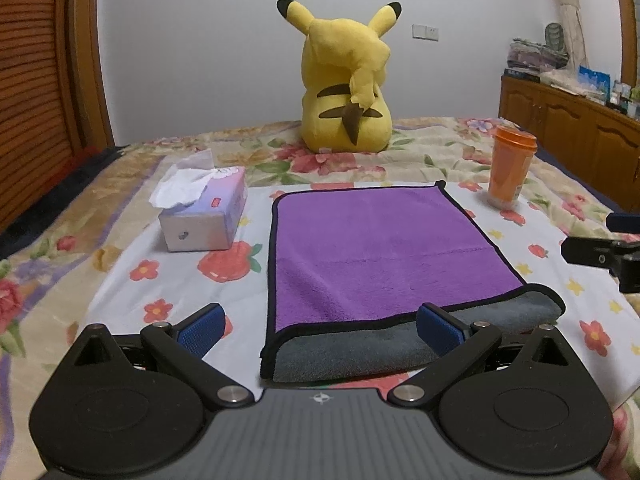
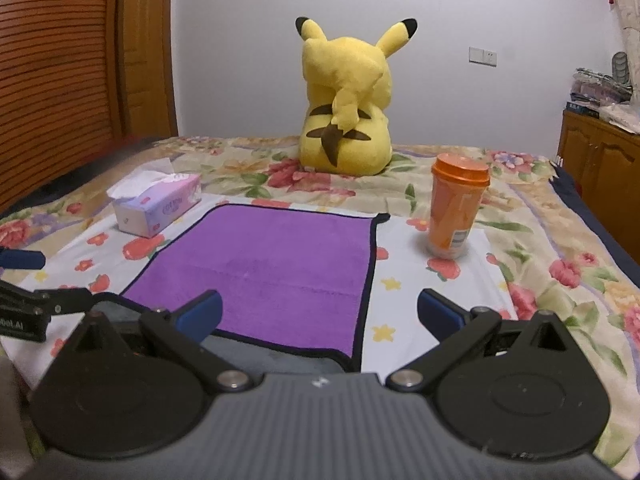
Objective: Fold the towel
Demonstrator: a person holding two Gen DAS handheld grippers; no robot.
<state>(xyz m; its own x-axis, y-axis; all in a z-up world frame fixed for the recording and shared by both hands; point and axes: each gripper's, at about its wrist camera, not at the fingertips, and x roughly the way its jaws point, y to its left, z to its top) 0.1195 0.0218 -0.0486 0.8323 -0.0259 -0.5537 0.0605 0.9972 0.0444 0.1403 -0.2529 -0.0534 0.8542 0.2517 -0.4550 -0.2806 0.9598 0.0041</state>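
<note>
Two grippers: both in view, each with its blue fingers spread wide and gripping nothing.
Left gripper (image 1: 320,330): hovers at the near left corner of the towel; one finger (image 1: 439,330) is over the grey near strip, the other over the sheet to the left.
Right gripper (image 2: 319,314): hovers at the towel's near right corner, one finger (image 2: 200,315) over the purple face, the other over the sheet.
Towel (image 1: 384,248): purple with black edging, lying flat on the bed (image 1: 120,272); its near edge shows a grey underside layer (image 1: 360,354).
Tissue box (image 1: 208,216): left of the towel, apart from it.
Orange cup (image 2: 456,210): upright, right of the towel's far corner.
Yellow plush toy (image 1: 346,80): sits behind the towel, back turned to the cameras.
</note>
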